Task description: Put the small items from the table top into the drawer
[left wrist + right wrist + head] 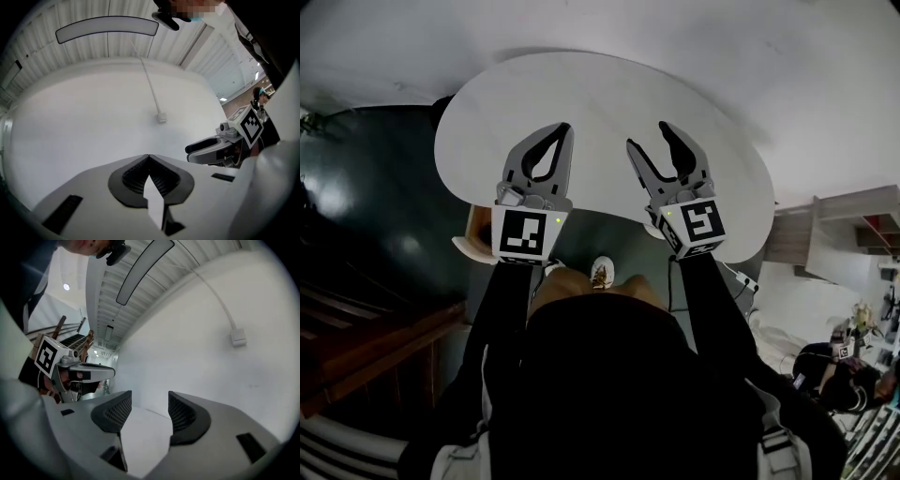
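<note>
The person holds 2 claws level above the near part of the white oval worktop point(600, 84), side by side and a little apart. The left claw point(558, 133) has its jaws together, the tips touching; its own view point(149, 156) shows the ribbed pads meeting at a point with nothing between them. The right claw point(650, 139) has its jaws apart; in its own view point(150, 411) there is only a white surface in the gap and the pads point(183, 414) press on nothing. Under the worktop's near left edge, just left of the left claw, sticks out what looks like the drawer point(473, 246), brown inside with a white lip. Where the small items lie no view tells. Both gripper views face a white wall with a thin cable point(149, 82) running down to a small box point(161, 118); a long lamp point(108, 29) hangs on the ribbed ceiling above.
</note>
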The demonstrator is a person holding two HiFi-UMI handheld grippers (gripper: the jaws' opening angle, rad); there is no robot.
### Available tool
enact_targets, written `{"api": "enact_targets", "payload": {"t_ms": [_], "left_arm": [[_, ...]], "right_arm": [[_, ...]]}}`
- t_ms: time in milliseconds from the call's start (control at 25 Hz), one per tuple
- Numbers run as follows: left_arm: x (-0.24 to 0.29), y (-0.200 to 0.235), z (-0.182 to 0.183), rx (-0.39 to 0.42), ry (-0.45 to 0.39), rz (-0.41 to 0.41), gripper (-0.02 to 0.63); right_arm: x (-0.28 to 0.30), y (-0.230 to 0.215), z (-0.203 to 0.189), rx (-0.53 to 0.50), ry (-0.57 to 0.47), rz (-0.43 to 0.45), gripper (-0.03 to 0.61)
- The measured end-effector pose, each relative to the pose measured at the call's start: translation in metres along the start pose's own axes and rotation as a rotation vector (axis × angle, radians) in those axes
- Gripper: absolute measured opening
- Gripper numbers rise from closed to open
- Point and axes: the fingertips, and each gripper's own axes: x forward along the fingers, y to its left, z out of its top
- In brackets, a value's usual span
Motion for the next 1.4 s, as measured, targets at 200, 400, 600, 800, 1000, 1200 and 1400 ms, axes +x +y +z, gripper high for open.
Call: {"api": "enact_targets", "payload": {"t_ms": [200, 400, 600, 800, 1000, 1200, 1400], "left_arm": [[0.035, -0.041, 0.015, -0.009, -0.032, -0.099, 0.014], [0.051, -0.064, 0.023, -0.014, -0.046, -0.15, 0.014], [0.054, -0.07, 0.028, 0.0, -0.062, -0.173, 0.014], [0.053, -0.071, 0.029, 0.0, -0.059, -0.176, 0.014], [0.053, -0.072, 0.029, 0.016, -0.049, -0.178, 0.014], [0.052, -0.067, 0.031, 0.029, -0.048, -0.172, 0.014], [0.053, -0.063, 0.031, 0.031, -0.047, -0.167, 0.014]], "right_arm": [[-0.033, -0.043, 0.001, 0.008, -0.009, -0.103, 0.259], [-0.047, -0.059, 0.006, 0.016, -0.018, -0.145, 0.258], [-0.052, -0.056, 0.005, 0.007, -0.021, -0.158, 0.221], [-0.054, -0.057, 0.009, -0.013, -0.027, -0.144, 0.026], [-0.051, -0.057, 0.011, -0.022, -0.019, -0.138, 0.026], [-0.049, -0.06, 0.009, -0.012, -0.013, -0.142, 0.026], [-0.048, -0.063, 0.004, -0.021, -0.009, -0.141, 0.026]]}}
